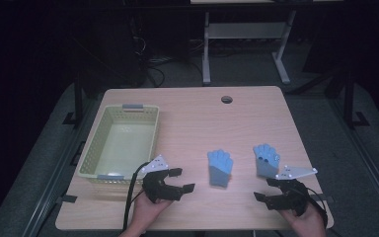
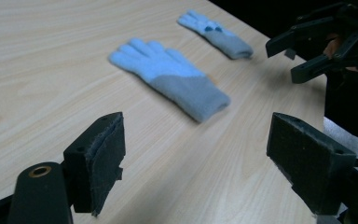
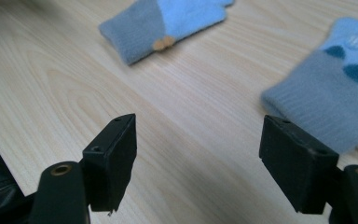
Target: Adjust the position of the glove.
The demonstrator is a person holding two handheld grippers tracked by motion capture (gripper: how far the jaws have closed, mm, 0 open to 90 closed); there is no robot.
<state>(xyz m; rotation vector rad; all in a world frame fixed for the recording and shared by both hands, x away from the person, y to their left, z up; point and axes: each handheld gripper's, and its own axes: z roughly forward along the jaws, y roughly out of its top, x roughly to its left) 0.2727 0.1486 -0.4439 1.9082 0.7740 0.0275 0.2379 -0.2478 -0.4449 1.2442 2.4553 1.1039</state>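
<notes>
Two light blue knit gloves with grey cuffs lie flat on the wooden table (image 1: 192, 118). The left glove (image 1: 220, 168) (image 2: 172, 77) (image 3: 168, 23) rests near the middle. Toward the right edge lies the right glove (image 1: 266, 159) (image 2: 216, 33) (image 3: 335, 93), which has dark dots. My left gripper (image 1: 181, 179) (image 2: 196, 154) stands open, aimed rightward at the left glove, with nothing between its fingers. My right gripper (image 1: 267, 189) (image 3: 198, 158) (image 2: 298, 53) is open too, just in front of the right glove's cuff, holding nothing.
A pale yellow plastic basket (image 1: 153, 123) stands empty at the table's left, just beyond my left gripper. A round cable hole (image 1: 226, 99) sits near the far edge. Beyond the table stand a white desk frame (image 1: 246, 34) and dark floor.
</notes>
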